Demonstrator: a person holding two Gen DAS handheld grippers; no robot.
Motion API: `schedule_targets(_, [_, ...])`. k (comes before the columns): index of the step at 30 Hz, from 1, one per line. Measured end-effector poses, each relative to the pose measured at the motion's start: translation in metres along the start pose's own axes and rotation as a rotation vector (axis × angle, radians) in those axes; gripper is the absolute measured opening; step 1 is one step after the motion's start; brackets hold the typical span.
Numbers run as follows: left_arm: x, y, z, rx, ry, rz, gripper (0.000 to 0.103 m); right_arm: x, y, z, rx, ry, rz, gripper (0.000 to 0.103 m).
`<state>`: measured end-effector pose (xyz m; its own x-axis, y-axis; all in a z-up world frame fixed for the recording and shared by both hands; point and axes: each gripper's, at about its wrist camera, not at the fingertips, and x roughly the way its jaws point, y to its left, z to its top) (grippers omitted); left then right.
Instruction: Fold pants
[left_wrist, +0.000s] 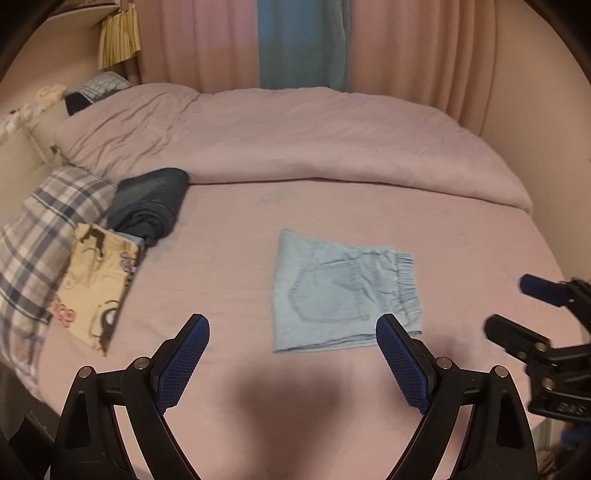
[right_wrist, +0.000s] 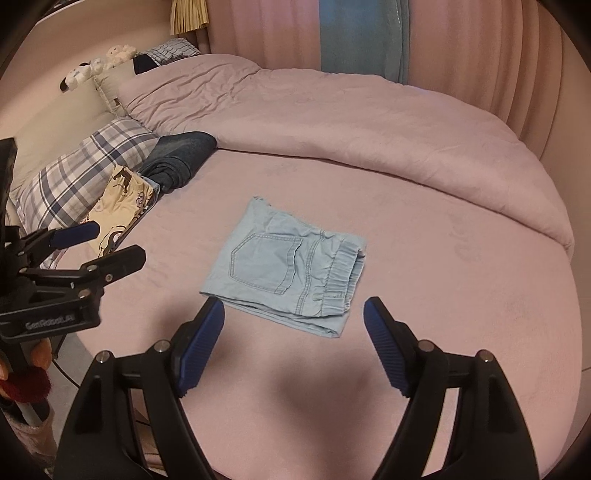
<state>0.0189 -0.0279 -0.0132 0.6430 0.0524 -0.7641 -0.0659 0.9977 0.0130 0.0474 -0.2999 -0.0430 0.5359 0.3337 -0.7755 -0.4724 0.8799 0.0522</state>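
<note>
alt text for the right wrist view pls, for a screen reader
Folded light-blue pants lie flat on a pink bed, back pocket up, elastic waistband to the right. The right tongs hang open and empty just short of them; the left tongs, also open, enter from the left near a plaid pillow.

Off to the left of my right gripper, the black body of my left gripper (right_wrist: 94, 248) carries pale lettering that I read as "GenRobot.AI". Seen from my left side, my right gripper (left_wrist: 517, 310) shows raised letters on its body, upside down, too unclear to read.
</note>
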Motion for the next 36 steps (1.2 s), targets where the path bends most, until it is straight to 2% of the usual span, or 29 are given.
schedule_targets(14, [-0.016, -0.009, 0.025, 0.03, -0.014, 0.023, 0.092, -0.031, -0.004, 0.026, -0.024, -0.043, 0.009, 0.079])
schedule_targets(36, [-0.012, -0.014, 0.03, 0.04, -0.005, 0.011, 0.092, -0.031, -0.008, 0.033, -0.015, -0.037, 0.03, 0.079])
